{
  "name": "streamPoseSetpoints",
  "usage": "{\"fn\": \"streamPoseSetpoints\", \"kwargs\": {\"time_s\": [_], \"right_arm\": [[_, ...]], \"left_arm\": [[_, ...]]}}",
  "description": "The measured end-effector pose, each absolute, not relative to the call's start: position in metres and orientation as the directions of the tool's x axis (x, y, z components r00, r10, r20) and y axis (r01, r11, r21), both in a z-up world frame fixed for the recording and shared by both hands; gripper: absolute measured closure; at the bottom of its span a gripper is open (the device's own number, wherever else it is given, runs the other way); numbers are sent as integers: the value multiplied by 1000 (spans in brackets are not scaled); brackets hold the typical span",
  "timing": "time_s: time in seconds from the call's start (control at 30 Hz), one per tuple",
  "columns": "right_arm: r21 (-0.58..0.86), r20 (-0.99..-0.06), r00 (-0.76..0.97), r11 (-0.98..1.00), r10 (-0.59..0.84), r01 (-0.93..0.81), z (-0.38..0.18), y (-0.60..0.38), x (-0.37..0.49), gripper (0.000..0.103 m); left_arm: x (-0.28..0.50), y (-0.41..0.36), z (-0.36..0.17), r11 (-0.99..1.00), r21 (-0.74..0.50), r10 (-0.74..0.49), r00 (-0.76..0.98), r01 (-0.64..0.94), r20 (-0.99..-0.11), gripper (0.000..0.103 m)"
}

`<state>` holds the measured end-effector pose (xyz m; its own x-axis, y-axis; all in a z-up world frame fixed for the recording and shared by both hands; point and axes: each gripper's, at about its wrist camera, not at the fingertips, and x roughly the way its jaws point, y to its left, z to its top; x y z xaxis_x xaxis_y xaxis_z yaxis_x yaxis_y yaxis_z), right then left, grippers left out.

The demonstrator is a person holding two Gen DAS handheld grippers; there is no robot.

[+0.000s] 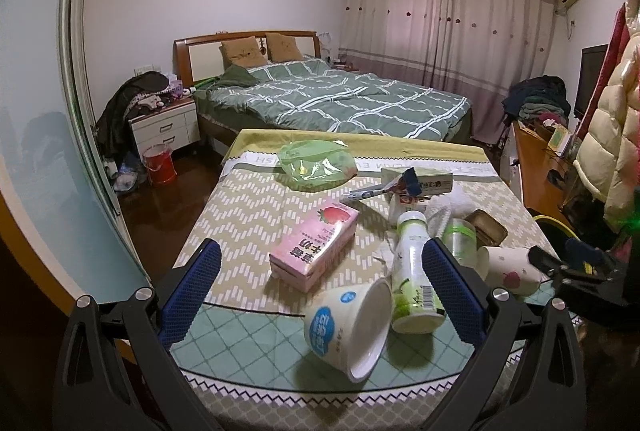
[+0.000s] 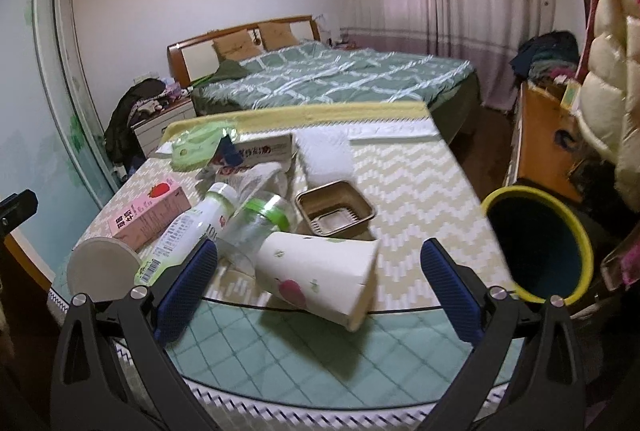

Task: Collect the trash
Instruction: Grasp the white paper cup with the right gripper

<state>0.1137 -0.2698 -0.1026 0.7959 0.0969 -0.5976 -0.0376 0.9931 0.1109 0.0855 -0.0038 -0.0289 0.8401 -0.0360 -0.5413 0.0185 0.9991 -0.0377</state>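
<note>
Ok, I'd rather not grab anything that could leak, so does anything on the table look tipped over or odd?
Several things lie on their sides: the white yogurt cup, the green-labelled bottle, the pink milk carton and the paper cup. No liquid shows on the tablecloth. Both grippers are open and empty.

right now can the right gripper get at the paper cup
Probably yes. The right gripper is open, and the paper cup lies on its side right between its fingers, at the near edge of the table. Nothing covers it, though a clear bottle crowds the cup's left end.
</note>
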Motion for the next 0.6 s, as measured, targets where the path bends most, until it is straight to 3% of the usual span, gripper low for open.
{"fn": "streamPoseSetpoints", "kwargs": {"time_s": [0.5,0.57,0.6], "right_arm": [[82,-695,718,996,33,33,-151,-256,154,6],[81,-697,716,996,32,34,-152,-256,154,17],[85,-700,713,996,34,37,-153,-257,155,27]], "left_arm": [[115,0,-47,999,-40,-42,825,23,-564,4],[116,1,-49,999,-41,-41,824,22,-565,4],[116,1,-49,999,-42,-41,824,21,-566,4]]}}
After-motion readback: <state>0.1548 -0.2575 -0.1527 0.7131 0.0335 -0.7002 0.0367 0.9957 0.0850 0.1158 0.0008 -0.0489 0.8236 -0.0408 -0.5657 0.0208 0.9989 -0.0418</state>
